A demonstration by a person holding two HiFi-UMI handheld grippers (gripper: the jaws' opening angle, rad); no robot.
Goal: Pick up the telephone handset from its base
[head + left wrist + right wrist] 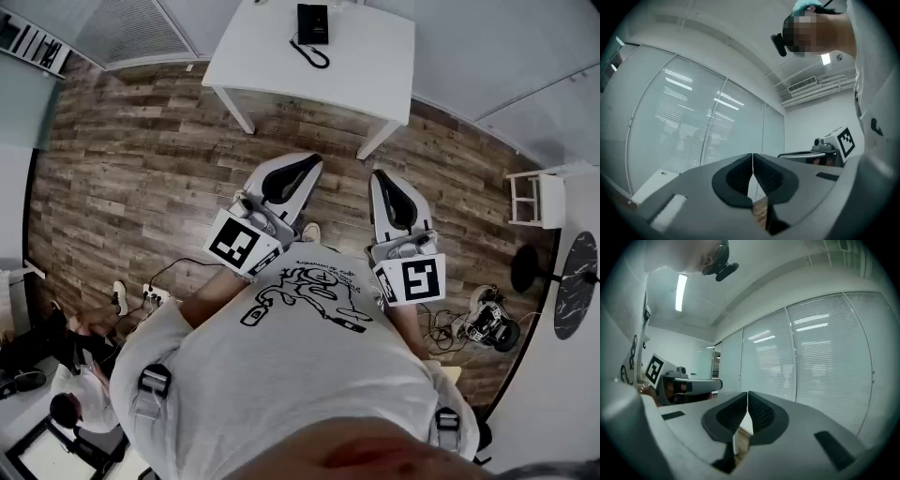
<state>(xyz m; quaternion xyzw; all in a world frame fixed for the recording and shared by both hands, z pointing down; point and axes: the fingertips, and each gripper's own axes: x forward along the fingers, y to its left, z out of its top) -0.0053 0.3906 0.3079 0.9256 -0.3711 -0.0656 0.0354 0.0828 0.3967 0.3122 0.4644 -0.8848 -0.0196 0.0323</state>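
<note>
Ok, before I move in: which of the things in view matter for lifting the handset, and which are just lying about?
For the job: black telephone and its cord, on the white table; left gripper and right gripper, both shut and empty.

Lying about: small white rack, floor cables, seated person.

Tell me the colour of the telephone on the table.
Black: the telephone stands out against the white table, best seen in the head view.
</note>
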